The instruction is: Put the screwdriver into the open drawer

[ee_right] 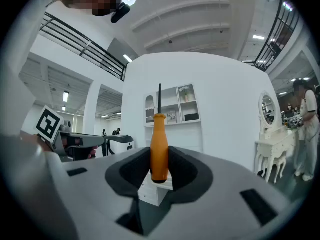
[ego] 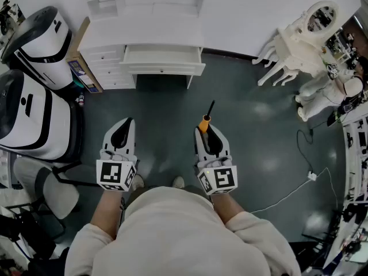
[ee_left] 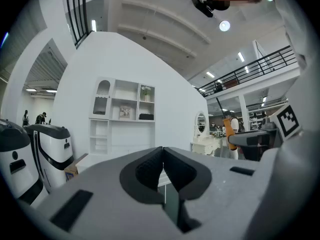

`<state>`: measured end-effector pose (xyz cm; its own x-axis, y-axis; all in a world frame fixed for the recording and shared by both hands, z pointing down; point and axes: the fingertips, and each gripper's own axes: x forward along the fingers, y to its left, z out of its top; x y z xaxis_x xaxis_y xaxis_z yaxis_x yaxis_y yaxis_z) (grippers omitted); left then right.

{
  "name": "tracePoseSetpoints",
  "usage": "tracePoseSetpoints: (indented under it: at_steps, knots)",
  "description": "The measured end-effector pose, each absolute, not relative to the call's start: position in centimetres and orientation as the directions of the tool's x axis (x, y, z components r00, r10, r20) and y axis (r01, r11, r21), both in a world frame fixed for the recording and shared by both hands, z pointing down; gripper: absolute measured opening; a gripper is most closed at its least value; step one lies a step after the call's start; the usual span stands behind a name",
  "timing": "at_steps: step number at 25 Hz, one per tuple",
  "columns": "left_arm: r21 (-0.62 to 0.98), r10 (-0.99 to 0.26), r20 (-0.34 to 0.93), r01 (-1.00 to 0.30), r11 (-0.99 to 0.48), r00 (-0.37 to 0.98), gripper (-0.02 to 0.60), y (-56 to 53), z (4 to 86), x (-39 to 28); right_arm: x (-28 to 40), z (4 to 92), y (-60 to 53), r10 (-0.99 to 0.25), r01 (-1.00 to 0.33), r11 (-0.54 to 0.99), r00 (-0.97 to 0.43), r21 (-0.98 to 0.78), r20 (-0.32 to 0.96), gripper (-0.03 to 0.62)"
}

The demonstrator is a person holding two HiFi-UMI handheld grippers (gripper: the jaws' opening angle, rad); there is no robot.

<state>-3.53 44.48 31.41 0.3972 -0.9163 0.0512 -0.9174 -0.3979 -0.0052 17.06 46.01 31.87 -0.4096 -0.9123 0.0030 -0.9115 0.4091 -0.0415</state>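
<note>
The right tool is clamped on the orange handle of the screwdriver. The pads press the handle's lower part from both sides, and the dark shaft projects forward past the jaw tips. The left tool has its jaws together with nothing between them. It is held level beside the right one, well apart from it.

The screwdriver is therefore in the air above the floor, not yet at its target. The open drawer stands pulled out from the white cabinet, well ahead of both tools and slightly left of the right tool's line.

Step in hand, as judged: carry to the drawer.

- Hold the clamp firm during travel. The grip sits low on the handle, so the long shaft may tip if pressure drops.
- Steer forward and slightly left until the shaft tip passes over the drawer front – not against it.
- Lower the handle inside the drawer walls before parting the jaws, so the screwdriver drops only a little way.
- Hold the left tool clear of the drawer opening – it has no part in this step.
</note>
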Motion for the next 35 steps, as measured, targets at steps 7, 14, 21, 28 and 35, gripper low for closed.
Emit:
tracePoseSetpoints:
  at_steps: [7, 14, 21, 28, 35]
  knots:
    - [-0.017, -0.923, 0.068, -0.924, -0.382, 0.380, 0.006, 43.6, 31.7, -2.9, 19.1, 31.8, 45.0, -0.911, -0.911, 0.411, -0.411, -0.032, 0.010, 0.117]
    - [-0.033, -0.942, 0.063, -0.943, -0.332, 0.330, 0.005, 42.9, 31.4, -1.3, 21.3, 31.8, 43.5, -0.893, -0.893, 0.450, -0.450, -0.027, 0.004, 0.117]
    - [-0.043, -0.951, 0.072, -0.952, -0.303, 0.300, 0.005, 41.7, 32.1, -1.4, 22.0, 32.6, 41.7, -0.886, -0.886, 0.464, -0.464, -0.018, 0.014, 0.117]
    - [-0.040, -0.939, 0.070, -0.940, -0.340, 0.337, 0.005, 36.1, 32.7, -2.7, 20.6, 33.1, 37.0, -0.898, -0.898, 0.440, -0.440, -0.009, 0.017, 0.117]
    - [-0.029, -0.925, 0.073, -0.927, -0.375, 0.372, 0.005, 29.1, 32.7, -4.3, 18.8, 33.4, 31.0, -0.911, -0.912, 0.410, -0.411, -0.013, 0.032, 0.117]
